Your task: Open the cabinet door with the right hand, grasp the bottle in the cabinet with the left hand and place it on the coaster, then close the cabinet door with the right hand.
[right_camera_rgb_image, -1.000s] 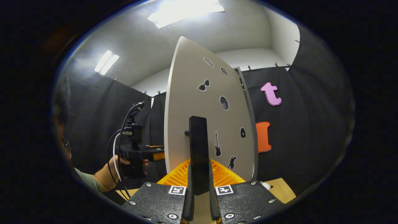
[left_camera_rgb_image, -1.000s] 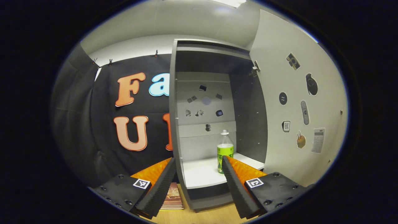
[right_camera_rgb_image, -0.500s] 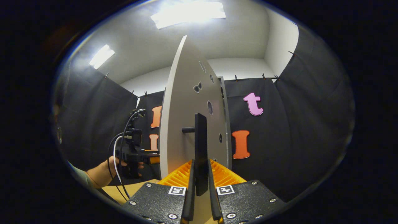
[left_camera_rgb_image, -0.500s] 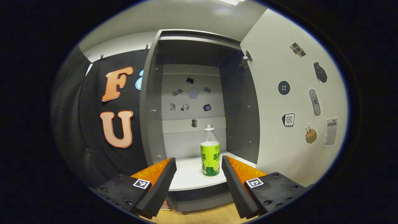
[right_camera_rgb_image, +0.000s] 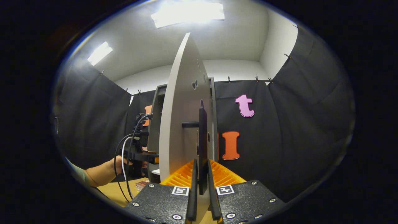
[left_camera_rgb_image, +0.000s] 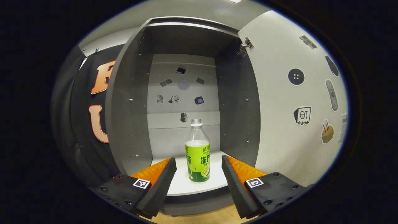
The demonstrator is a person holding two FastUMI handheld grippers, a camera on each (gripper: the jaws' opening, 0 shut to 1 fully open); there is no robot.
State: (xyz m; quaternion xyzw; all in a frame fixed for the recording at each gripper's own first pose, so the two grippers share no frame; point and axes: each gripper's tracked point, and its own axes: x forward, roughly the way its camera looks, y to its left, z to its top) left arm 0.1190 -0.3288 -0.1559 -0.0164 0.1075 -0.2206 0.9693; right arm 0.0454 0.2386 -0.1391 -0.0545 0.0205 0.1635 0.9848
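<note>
A clear bottle (left_camera_rgb_image: 198,152) with a green label and white cap stands upright on the white shelf (left_camera_rgb_image: 214,183) inside the open grey cabinet (left_camera_rgb_image: 130,102). My left gripper (left_camera_rgb_image: 199,169) is open just in front of the shelf edge, its fingers either side of the bottle's base without touching it. The white cabinet door (left_camera_rgb_image: 295,102) swings wide open on the right in the left gripper view. In the right gripper view I see that door (right_camera_rgb_image: 183,115) nearly edge-on, and my right gripper (right_camera_rgb_image: 202,174) is shut on its black bar handle (right_camera_rgb_image: 202,149).
A person's hand (right_camera_rgb_image: 122,163) holds the left gripper (right_camera_rgb_image: 140,152) with trailing cables beside the cabinet. A stack of books (right_camera_rgb_image: 143,184) lies on the wooden tabletop (right_camera_rgb_image: 115,194). Stickers dot the cabinet's back panel (left_camera_rgb_image: 183,90) and the door's inside face.
The left gripper has moved closer to the cabinet, so the bottle now sits between its open fingers. The right gripper has swung the door farther open, now seen almost edge-on.
</note>
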